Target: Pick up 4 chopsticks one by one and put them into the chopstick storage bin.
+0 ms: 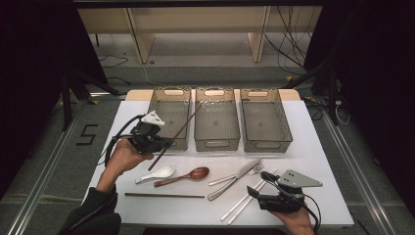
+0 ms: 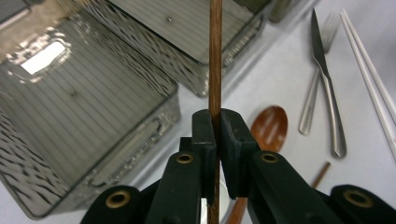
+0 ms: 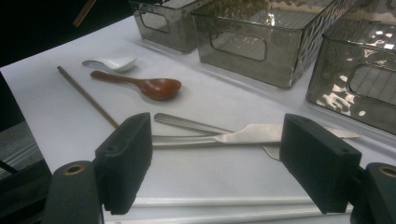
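The left gripper [image 1: 159, 143] holds a dark wooden chopstick [image 1: 177, 133] clamped between its jaws, lifted off the table and slanting up toward one o'clock, so that its far end hangs over the gap between the left bin [image 1: 170, 116] and the middle bin [image 1: 216, 118]. In the left gripper view the jaws press flat against both sides of the stick [image 2: 215, 70], gripped low on its length, which leaves most of the stick free to be lowered into a bin; the pinch is narrow, so the stick could pivot if it knocks a rim. Its twin, the second wooden chopstick [image 1: 164, 195], lies flat at about seven o'clock from the table's centre, well apart from the bins, probably waiting its turn. The right gripper [image 1: 274, 182] rests at five o'clock with its jaws wide apart and nothing between them, poised above the pair of white chopsticks [image 1: 247, 198], likely ready to take them. Near it the knife [image 1: 235, 178] lies across the fork [image 1: 244, 173], while the wooden spoon [image 1: 183, 176] and white spoon [image 1: 155, 173] lie side by side at the middle, so the work appears to be sorting cutlery by kind into the three bins, including the right bin [image 1: 265, 120].
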`<state>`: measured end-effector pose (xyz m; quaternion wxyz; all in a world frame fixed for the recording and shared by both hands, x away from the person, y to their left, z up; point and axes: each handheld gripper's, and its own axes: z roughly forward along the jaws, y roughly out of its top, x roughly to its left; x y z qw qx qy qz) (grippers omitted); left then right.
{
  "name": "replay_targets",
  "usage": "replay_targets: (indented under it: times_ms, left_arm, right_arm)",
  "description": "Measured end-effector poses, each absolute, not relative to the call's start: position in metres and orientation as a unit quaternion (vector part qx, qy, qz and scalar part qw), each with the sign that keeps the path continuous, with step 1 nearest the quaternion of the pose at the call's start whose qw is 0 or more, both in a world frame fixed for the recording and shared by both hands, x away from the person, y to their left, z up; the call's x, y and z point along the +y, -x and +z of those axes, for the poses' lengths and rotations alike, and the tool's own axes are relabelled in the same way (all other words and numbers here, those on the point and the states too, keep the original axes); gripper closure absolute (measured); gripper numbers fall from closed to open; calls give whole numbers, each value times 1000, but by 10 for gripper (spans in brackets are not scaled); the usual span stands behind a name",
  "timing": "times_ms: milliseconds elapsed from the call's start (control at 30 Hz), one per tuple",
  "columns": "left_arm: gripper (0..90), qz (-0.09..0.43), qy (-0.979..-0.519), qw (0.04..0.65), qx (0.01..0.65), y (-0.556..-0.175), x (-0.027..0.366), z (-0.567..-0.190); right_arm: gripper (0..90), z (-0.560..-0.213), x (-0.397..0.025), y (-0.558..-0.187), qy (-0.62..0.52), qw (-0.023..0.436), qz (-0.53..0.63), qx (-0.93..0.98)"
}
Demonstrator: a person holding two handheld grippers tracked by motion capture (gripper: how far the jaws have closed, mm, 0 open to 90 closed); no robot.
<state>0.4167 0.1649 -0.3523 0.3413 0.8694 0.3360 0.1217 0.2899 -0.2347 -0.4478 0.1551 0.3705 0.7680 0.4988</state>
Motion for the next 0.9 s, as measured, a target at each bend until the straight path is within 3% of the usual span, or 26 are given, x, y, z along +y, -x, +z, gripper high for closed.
replay_targets:
  times_ms: [467,900]
  left_arm:
    - [840,167,-843,354,369,-463,170,-333]
    - [840,209,-829,335,397,-504,173,-342]
  right_arm:
    - [264,-448,-235,-291,-370,153,500,768]
    - [264,-449,-236,-291,-370,151,499,769]
